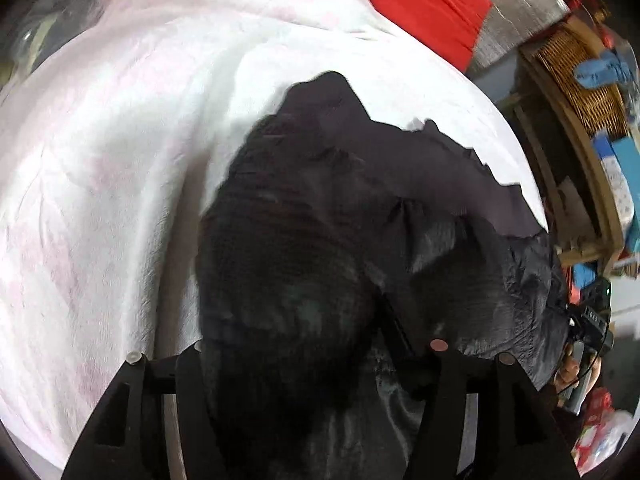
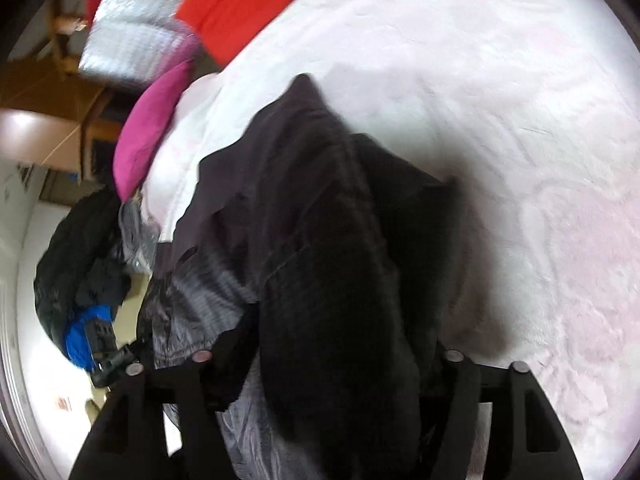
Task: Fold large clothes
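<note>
Black cloth fills the middle of both wrist views: a dark jacket [image 1: 328, 216] with a shiny grey lining, bunched on a bed under a pale pink blanket [image 1: 120, 168].

Left tongs [image 1: 316, 360]: jaws stand partly apart, with a thick fold of the jacket lying between the 2 fingers. Whether the pads press on it or only straddle it, I cannot tell; the cloth hides the inner faces.

Right tongs [image 2: 324, 360]: same picture. Jaws partly apart, a dark fold of the jacket [image 2: 320, 240] draped down through the gap, grey lining showing at the left finger. Grip or no grip, I cannot tell.

Relation that matters: the garment runs away from both tongs, long axis roughly straight ahead, far end tapering to a point on the blanket. Near end sits right at my fingertips on both sides. Neither hand looks clearly nearer; the 2 appear to be at the same near edge, side by side. In the left view the lining spills toward my right tongs [image 1: 588, 320], at the frame edge.

Judgement: the fold is not yet tidy. The next move likely needs a firm hold on the near edge, then carrying it forward along that axis.

Off the bed: red cloth [image 1: 424, 4], a magenta pillow [image 2: 148, 128].
</note>
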Demonstrator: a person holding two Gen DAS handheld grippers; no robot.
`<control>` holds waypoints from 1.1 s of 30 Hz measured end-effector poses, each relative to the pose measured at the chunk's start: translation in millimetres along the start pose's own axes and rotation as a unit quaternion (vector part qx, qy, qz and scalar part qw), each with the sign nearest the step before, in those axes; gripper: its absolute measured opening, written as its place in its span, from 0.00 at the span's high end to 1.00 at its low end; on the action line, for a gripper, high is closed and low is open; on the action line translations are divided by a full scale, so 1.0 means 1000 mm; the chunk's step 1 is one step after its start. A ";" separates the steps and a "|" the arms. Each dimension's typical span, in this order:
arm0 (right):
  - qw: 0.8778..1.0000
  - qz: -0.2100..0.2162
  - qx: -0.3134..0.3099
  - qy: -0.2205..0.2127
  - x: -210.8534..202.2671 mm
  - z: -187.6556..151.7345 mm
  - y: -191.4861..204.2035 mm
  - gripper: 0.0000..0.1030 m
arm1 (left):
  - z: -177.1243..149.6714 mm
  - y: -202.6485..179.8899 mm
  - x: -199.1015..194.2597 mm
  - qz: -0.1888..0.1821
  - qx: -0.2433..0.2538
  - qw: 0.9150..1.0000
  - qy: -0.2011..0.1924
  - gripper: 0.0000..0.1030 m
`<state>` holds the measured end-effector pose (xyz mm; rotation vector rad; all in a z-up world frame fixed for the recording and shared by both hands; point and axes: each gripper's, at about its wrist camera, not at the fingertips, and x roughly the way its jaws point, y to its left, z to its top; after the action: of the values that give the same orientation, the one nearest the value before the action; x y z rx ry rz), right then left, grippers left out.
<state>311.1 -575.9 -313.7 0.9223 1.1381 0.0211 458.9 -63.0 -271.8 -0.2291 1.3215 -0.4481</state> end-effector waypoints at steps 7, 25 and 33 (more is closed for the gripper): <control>0.985 -0.061 -0.002 -0.160 -0.088 -0.017 0.005 0.25 | -0.017 -0.012 -0.069 0.067 0.014 0.991 -0.119 0.34; 0.958 -0.173 -0.209 -0.097 -0.002 -0.117 0.085 0.29 | -0.109 -0.109 0.000 0.210 0.195 0.951 -0.119 0.24; 0.950 -0.151 -0.213 -0.172 -0.034 -0.097 0.117 0.29 | -0.095 -0.117 -0.024 0.178 0.170 0.956 -0.161 0.24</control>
<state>268.7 -456.0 -223.3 0.3419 0.8884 -0.1346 341.2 -148.4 -225.4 0.2157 0.9214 -0.3084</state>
